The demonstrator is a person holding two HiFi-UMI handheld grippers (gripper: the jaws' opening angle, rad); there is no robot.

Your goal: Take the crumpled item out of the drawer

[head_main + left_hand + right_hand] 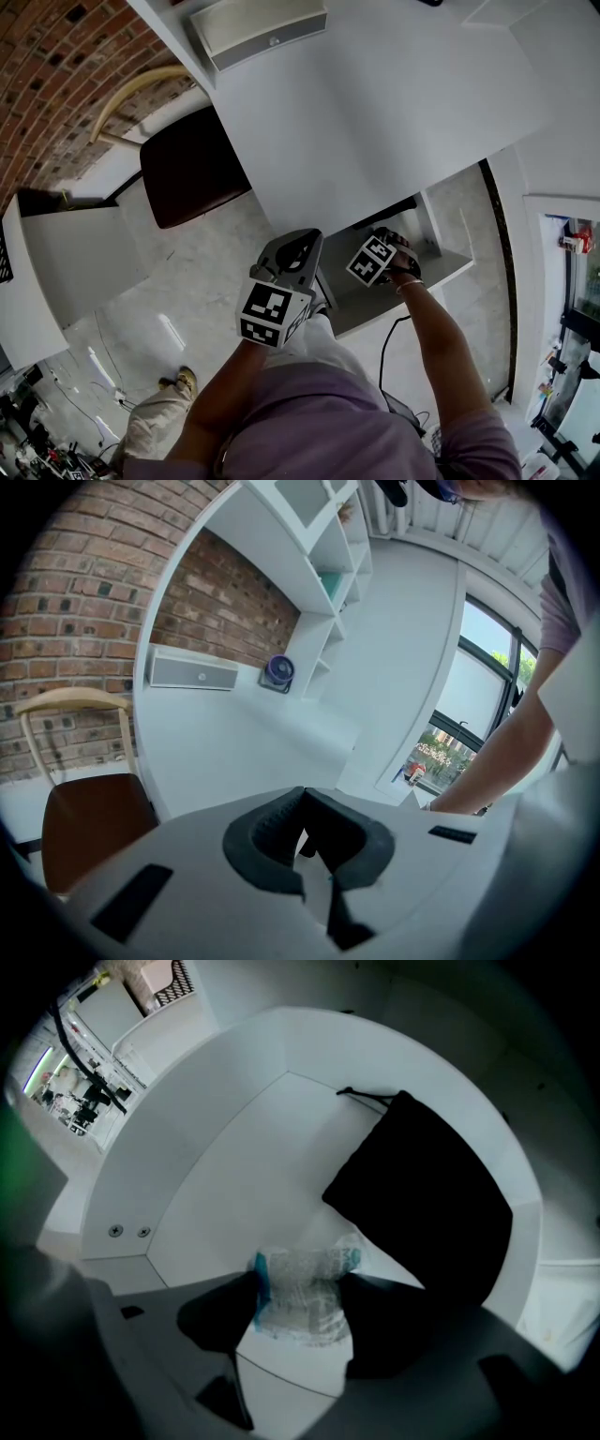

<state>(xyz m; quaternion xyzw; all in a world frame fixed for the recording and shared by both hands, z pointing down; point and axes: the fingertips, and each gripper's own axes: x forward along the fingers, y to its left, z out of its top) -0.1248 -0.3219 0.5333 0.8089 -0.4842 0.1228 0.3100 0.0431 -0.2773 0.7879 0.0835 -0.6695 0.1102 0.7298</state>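
Observation:
The crumpled item (pixel 302 1299), clear plastic wrap with blue print, lies on the white floor of the open drawer (pixel 216 1194). My right gripper (pixel 298 1288) reaches into the drawer (pixel 448 270) under the white tabletop (pixel 375 103), and both pads touch the wrap's sides, closed on it. In the head view the right gripper (pixel 396 242) is partly hidden by the table's edge. My left gripper (pixel 292 255) hangs in front of the table, outside the drawer. Its fingers (pixel 272 832) meet at the tips with nothing between them.
A flat black object (pixel 431 1194) lies in the drawer just behind the wrap. A brown-seated chair (pixel 192 164) stands to the left of the table. A grey speaker bar (pixel 262 30) sits at the tabletop's far end. A black cable (pixel 384 352) hangs below the drawer.

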